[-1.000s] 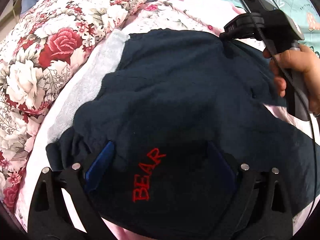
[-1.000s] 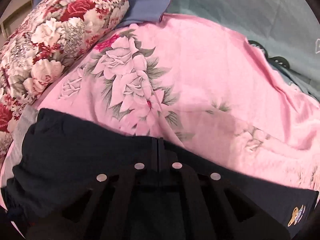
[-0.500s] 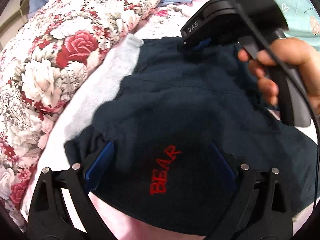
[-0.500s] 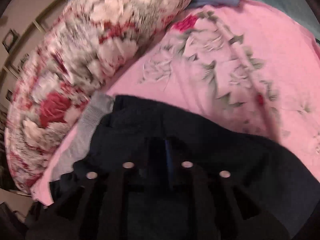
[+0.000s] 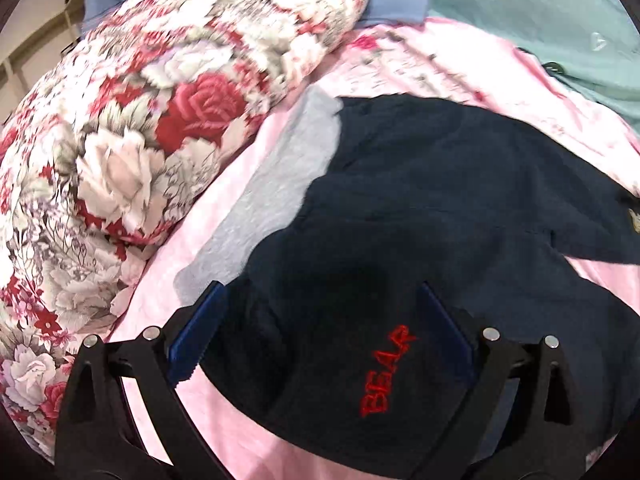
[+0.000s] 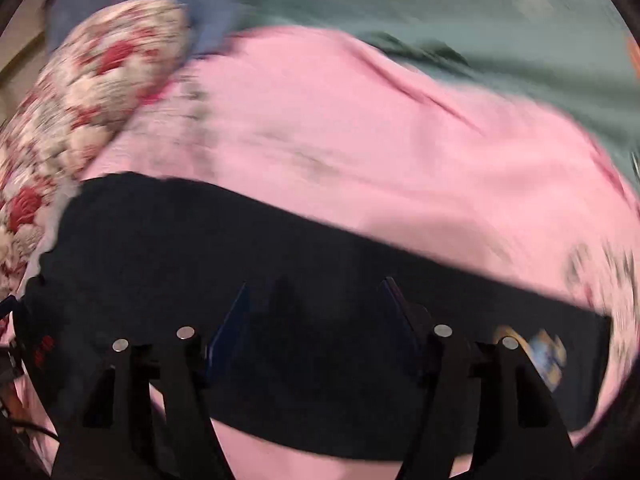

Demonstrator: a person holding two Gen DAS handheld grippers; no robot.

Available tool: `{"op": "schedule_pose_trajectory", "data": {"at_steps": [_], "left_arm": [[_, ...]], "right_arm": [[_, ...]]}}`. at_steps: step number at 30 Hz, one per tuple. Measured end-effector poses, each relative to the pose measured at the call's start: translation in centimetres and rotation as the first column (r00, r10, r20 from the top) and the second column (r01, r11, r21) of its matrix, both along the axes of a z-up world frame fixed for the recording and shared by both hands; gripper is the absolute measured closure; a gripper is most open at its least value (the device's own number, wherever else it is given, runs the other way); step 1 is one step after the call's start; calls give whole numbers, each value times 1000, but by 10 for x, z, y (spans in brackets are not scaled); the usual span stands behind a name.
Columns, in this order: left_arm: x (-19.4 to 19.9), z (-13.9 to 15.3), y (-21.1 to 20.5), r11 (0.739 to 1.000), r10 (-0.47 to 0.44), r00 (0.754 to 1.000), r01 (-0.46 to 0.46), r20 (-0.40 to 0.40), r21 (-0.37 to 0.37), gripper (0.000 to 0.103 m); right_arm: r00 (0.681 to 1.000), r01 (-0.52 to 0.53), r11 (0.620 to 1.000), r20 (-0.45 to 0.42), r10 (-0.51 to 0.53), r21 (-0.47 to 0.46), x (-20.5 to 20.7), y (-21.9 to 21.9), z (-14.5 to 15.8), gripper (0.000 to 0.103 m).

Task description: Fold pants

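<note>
The left tool [image 5: 320, 332] stands wide over the navy pants [image 5: 420, 208], red "BEAR" [image 5: 386, 372] between its fingers. The right tool [image 6: 314, 320] has just been opening, nothing gripped; pants lie on the pink floral bedsheet [image 6: 360, 140].

Left tool [image 5: 320, 328], right tool [image 6: 316, 320]: black frames, blue pads, silver screws.

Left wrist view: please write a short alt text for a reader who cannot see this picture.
Dark navy pants with red "BEAR" lettering lie folded on a pink sheet, between the open blue-padded fingers of the left tool. A grey waistband shows at their left edge, beside a rose-patterned quilt.
</note>
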State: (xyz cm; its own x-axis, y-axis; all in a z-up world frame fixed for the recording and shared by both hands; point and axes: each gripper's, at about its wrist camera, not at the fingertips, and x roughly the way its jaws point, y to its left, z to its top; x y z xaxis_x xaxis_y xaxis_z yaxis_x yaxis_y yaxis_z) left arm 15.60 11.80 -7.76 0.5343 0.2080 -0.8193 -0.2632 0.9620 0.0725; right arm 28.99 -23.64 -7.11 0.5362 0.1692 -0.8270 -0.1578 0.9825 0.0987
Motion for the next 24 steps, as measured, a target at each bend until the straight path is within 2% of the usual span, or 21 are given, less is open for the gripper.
{"op": "schedule_pose_trajectory", "data": {"at_steps": [2,3,4,5,6,7,8,9,11,13,14,15,16,17,19,21,24], "left_arm": [[1,-5,4,1000,26,1000,-26,-4,3,6],[3,-10,5,999,41,999,-41,-13,17,6],[5,-13,6,998,48,998,-47,-27,30,6],[5,-14,5,998,50,998,-49,-37,32,6],[2,-13,4,998,53,998,-52,-36,33,6],[1,-11,2,998,53,998,-52,-31,35,6],[-1,-7,-2,998,44,999,-43,-24,36,6],[-3,-3,-9,999,20,1000,-19,-14,37,6],[-4,1,-26,998,-27,1000,27,1,58,6],[-4,-3,-37,995,-46,999,47,-17,88,6],[-1,-8,-41,994,-32,999,36,-38,107,6],[0,-12,-41,993,-12,999,18,-53,116,6],[1,-15,-39,993,9,997,0,-72,117,6],[-3,-17,-36,996,24,996,-16,-91,93,6],[-14,-11,-33,999,11,998,-8,-67,49,6],[-20,-4,-33,998,-2,999,6,-54,70,6],[-21,11,-34,994,-28,999,30,-24,100,6]], "right_arm": [[986,153,988,-69,-151,21,-13,-71,-16,36],[972,225,974,-72,-224,5,-22,-102,-22,36],[942,328,941,-51,-333,-85,-35,-138,-27,33],[910,408,905,-25,-414,-118,-46,-164,-28,29],[870,489,865,-13,-493,-107,-58,-190,-28,29],[807,586,807,-35,-590,-75,-76,-218,-29,29],[786,617,787,-53,-616,-5,-90,-231,-28,29],[794,608,789,-51,-606,88,-107,-240,-23,29],[843,528,820,-18,-538,221,-135,-234,-13,28],[902,421,874,-12,-431,245,-151,-217,-13,27],[921,384,890,-31,-389,246,-157,-213,-18,27],[924,379,897,-55,-377,228,-152,-212,-21,27],[915,403,896,-81,-395,186,-153,-209,-30,27],[899,437,886,-69,-432,157,-156,-211,-33,28],[883,467,869,-40,-467,163,-164,-208,-24,27],[900,422,885,21,-435,197,-171,-198,-9,25],[910,397,902,58,-411,172,-168,-188,6,18]]}}
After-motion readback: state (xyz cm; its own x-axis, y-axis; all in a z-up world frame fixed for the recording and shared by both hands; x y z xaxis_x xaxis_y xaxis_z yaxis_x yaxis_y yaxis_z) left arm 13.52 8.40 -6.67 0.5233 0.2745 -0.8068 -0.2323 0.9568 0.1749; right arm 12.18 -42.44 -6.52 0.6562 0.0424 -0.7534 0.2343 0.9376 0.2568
